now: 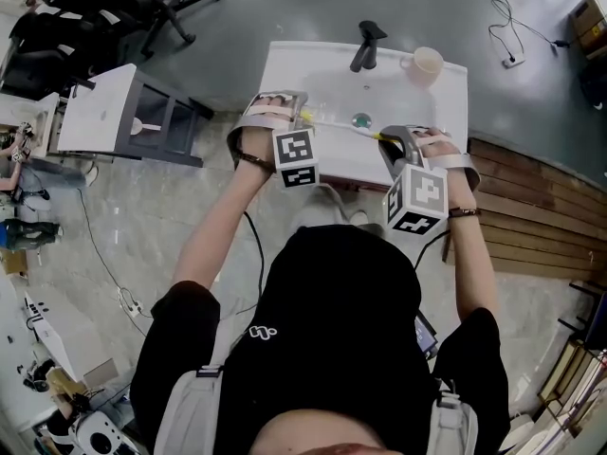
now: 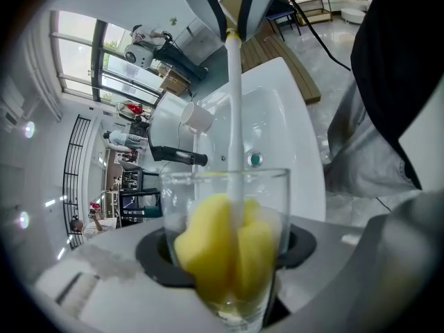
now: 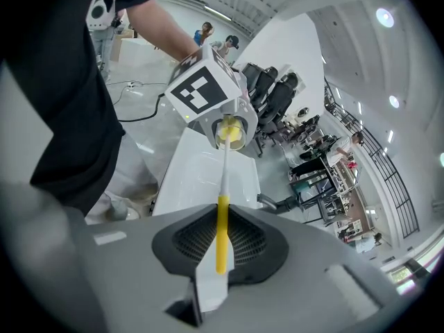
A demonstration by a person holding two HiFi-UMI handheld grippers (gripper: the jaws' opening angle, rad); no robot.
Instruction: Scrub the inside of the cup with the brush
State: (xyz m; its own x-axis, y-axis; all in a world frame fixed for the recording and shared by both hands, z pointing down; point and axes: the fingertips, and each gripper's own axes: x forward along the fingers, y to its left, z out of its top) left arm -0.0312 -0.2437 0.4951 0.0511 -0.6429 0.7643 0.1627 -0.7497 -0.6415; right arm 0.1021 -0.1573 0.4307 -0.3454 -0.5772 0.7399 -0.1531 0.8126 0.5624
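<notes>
Cup point(image 2: 274, 186) is gripped btwn the jaws of left gripper point(image 1: 286, 114) and held over the white sink point(image 1: 313, 74). Brush point(image 2: 234, 103) is clamped by its handle in right gripper point(image 3: 220, 252). Its yellow sponge head point(image 2: 215, 248) is seated deep in the cup, near the bottom. Insertion is done; scrubbing is judged underway. Wall strokes & withdrawal are prob. left.

Head view overhead, gripper views close, opposed, sharing sink point(image 1: 313, 74)

The brush point(image 2: 223, 255) is yellow and white, the cup point(image 2: 276, 194) clear, the sink point(image 1: 303, 74) white.
</notes>
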